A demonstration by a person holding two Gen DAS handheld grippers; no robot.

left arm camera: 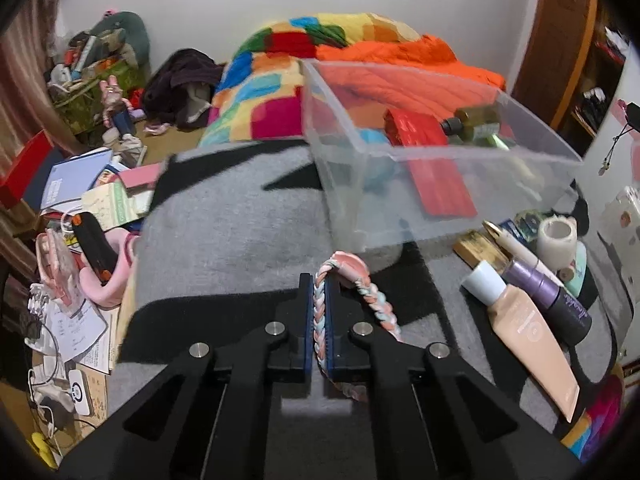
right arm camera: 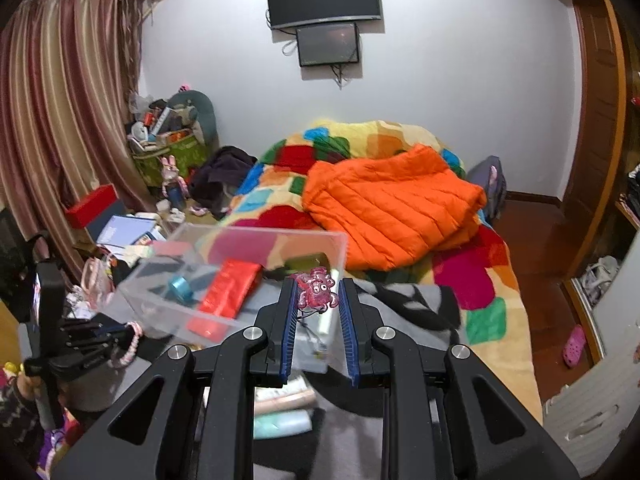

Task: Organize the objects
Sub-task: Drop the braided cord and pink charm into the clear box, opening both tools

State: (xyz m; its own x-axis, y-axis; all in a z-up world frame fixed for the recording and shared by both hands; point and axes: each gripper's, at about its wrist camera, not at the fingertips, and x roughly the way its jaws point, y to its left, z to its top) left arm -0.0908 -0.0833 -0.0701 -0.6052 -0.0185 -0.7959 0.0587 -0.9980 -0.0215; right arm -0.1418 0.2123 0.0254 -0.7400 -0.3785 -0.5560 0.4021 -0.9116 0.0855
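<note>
My left gripper [left arm camera: 319, 280] is shut on a braided pink, white and blue band [left arm camera: 376, 300], held low over the grey and black blanket [left arm camera: 224, 240], just in front of the clear plastic bin [left arm camera: 440, 152]. The bin holds a red packet [left arm camera: 436, 172], a green bottle [left arm camera: 480, 124] and a blue tape roll [right arm camera: 182, 286]. My right gripper [right arm camera: 318, 292] holds a pink octopus charm [right arm camera: 318, 290] between its fingertips, above the bin's near right corner [right arm camera: 336, 252]. The left gripper [right arm camera: 100, 340] shows at the lower left of the right wrist view.
Tubes and bottles [left arm camera: 532, 320], a white tape roll [left arm camera: 558, 238] and a wooden block [left arm camera: 480, 250] lie right of the bin. Papers, books and cables [left arm camera: 80, 272] clutter the left side. A colourful blanket [right arm camera: 480, 280] and orange jacket [right arm camera: 392, 208] lie behind.
</note>
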